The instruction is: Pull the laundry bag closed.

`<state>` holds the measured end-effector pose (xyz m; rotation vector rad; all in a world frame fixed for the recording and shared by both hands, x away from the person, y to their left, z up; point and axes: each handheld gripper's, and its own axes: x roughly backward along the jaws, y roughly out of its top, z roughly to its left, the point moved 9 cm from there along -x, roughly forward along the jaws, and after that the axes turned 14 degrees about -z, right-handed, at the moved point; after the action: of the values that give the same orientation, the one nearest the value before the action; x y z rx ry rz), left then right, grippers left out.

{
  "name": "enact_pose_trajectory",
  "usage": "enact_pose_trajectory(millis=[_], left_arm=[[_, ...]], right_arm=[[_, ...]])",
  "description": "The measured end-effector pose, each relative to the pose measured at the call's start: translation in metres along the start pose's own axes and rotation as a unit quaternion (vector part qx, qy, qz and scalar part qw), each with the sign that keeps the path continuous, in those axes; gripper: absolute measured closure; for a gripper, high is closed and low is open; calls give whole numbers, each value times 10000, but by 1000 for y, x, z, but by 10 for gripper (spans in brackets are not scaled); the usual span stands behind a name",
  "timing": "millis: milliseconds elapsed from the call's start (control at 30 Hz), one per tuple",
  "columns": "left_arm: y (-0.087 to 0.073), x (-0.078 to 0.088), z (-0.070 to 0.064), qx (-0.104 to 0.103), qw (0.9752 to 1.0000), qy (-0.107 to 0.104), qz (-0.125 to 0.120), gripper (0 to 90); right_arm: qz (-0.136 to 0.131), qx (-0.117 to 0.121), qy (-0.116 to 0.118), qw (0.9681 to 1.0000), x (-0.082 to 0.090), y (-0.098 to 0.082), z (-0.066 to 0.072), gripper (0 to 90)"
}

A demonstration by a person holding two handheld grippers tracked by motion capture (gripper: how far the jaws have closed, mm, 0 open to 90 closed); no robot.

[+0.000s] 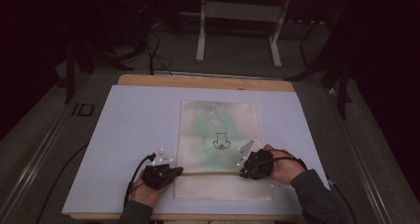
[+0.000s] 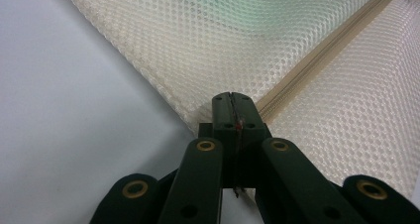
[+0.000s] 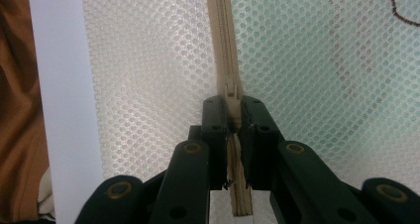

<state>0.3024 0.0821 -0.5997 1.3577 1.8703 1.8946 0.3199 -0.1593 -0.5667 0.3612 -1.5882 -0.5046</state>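
Plainly, the work in hand is running the zipper (image 1: 210,174) of a cream mesh bag (image 1: 218,135), which lies flat on the pale blue board (image 1: 129,130) near its front edge, about midway across, with something green showing through the mesh. At the left, the left gripper (image 1: 174,172) sits at the bag's left edge with its jaws pressed together; in the left gripper view the tips (image 2: 232,101) meet right at the end of the zipper tape (image 2: 322,55), seemingly nipping that corner to anchor it, though what exactly is caught between them is hard to make out. Moving right along the zipper line, the right gripper (image 1: 243,171) pinches the zipper slider (image 3: 231,92), which shows between its jaw tips in the right gripper view. To do this step well, the left hand should keep the tape taut and low while the right draws the slider straight along the teeth, level with the board, without lifting or twisting, since loose mesh could bunch and snag. Around them, the wooden tabletop (image 1: 198,81) shows beyond the board's far edge, and a white frame stand (image 1: 237,16) rises on the floor farther back. Nothing lies across the zipper's path; only the trailing cables (image 1: 136,172) near the front edge could drag.
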Motion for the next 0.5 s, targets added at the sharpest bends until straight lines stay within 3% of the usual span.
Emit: enact_pose_trajectory(millis=[500], left_arm=[[0,0,0,12,10000,-1,3,895]], right_arm=[[41,-104,-69,9999,8,-12,-3,822]])
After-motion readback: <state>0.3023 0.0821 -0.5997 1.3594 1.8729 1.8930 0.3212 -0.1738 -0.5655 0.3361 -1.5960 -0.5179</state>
